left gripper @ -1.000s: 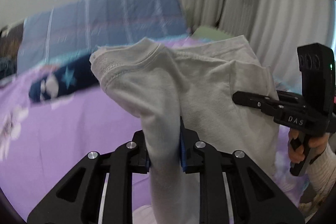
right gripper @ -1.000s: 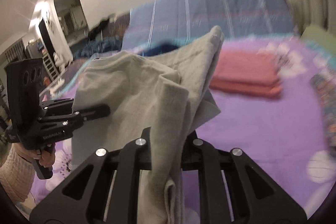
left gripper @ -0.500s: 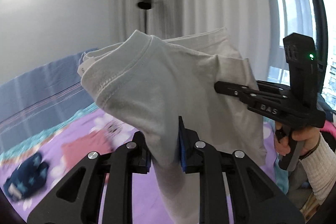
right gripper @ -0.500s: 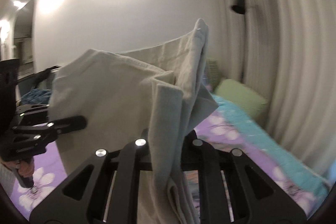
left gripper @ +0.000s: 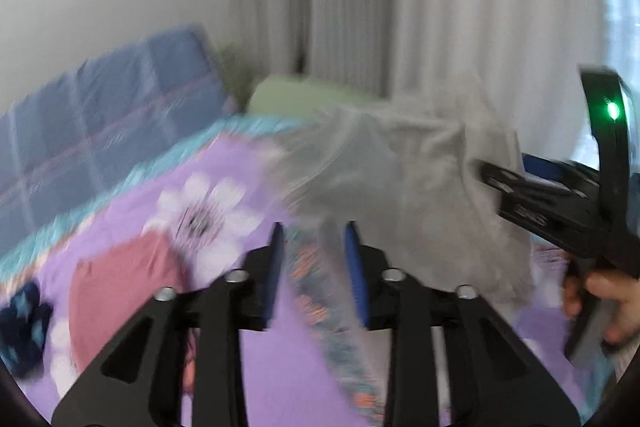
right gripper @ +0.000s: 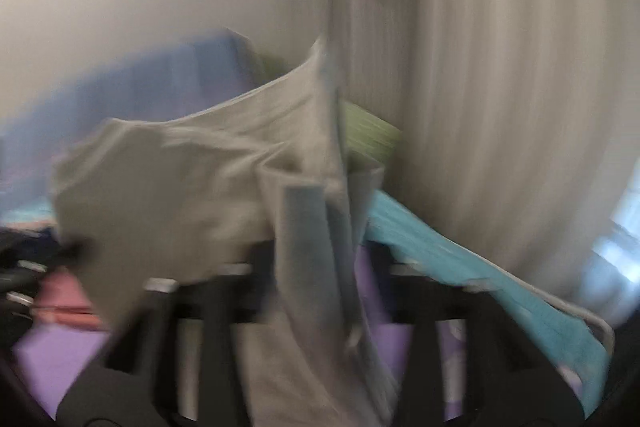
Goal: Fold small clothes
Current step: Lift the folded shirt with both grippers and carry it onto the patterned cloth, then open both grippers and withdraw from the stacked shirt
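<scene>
Left gripper [left gripper: 314, 263] spread, just opened, nothing between its blue pads. Grey shirt [left gripper: 400, 187] up at 1 o'clock from it, above the bed [left gripper: 240, 187]. Right gripper [right gripper: 320, 251] also just opened, cloth draped between, grip unclear, nearer.

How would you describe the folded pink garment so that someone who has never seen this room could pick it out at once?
Start from the bed's purple floral bedsheet. In the left wrist view, the folded pink garment lies flat at the lower left, beside a big white printed flower. Its plain salmon-pink colour sets it apart from the dark navy starred item to its left and the pale grey T-shirt further right.
</scene>
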### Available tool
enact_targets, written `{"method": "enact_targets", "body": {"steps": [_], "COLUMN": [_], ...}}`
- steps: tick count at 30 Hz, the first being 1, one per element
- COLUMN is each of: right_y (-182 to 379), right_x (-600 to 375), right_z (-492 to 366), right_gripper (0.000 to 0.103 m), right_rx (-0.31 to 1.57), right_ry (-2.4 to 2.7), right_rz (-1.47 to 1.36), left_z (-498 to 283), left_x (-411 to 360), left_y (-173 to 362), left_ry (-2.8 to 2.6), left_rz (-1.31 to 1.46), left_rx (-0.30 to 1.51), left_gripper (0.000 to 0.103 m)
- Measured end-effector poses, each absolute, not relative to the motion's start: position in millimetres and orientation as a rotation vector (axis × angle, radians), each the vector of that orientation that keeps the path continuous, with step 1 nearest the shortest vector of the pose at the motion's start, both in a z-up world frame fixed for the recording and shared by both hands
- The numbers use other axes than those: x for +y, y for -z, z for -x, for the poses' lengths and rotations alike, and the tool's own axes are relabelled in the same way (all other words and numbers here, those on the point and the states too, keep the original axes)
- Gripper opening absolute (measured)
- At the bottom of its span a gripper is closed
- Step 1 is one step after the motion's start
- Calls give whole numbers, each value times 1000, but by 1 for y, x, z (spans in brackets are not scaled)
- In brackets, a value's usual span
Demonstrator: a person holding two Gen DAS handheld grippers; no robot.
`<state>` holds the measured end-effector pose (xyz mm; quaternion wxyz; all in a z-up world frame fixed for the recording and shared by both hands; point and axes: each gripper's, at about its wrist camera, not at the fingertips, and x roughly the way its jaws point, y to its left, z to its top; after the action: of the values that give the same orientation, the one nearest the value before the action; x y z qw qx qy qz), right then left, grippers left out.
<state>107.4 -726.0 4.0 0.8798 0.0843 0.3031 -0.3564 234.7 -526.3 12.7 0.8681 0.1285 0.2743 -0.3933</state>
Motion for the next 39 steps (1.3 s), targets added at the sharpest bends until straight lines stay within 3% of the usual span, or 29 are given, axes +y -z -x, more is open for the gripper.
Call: {"method": "enact_targets", "body": {"steps": [6, 9, 12, 17, 22, 27, 39], "right_y": [89, 98, 95, 74, 43, 20, -7], "right_x": [-734, -720, -722, -694, -639, -577, -522], "right_z": [-80, -64, -54, -33, 25, 85, 146], "right_gripper": [60, 64, 67, 68, 75, 85, 90], "right_rx": [797, 727, 731, 734, 635, 572, 506], "right_ry": [660, 656, 654, 662, 654, 684, 662], "right_rz": [-284, -287, -360, -259, -225, -197, -232], "left_z": [-231, -212, -184, -166, -129, -78, -4], "left_x": [-521, -530, -535, -514, -471, -426, -367], "left_y": [56, 89, 105, 92, 56, 28, -7], "left_ry": [930, 934, 863, 842, 873, 891, 850], "left_rz": [-337, -473, -616, -635, -456, -366, -325], "left_rx": [668, 679, 576, 547, 513, 436, 372], "left_gripper": [51, 52, 52, 55, 85, 101, 102]}}
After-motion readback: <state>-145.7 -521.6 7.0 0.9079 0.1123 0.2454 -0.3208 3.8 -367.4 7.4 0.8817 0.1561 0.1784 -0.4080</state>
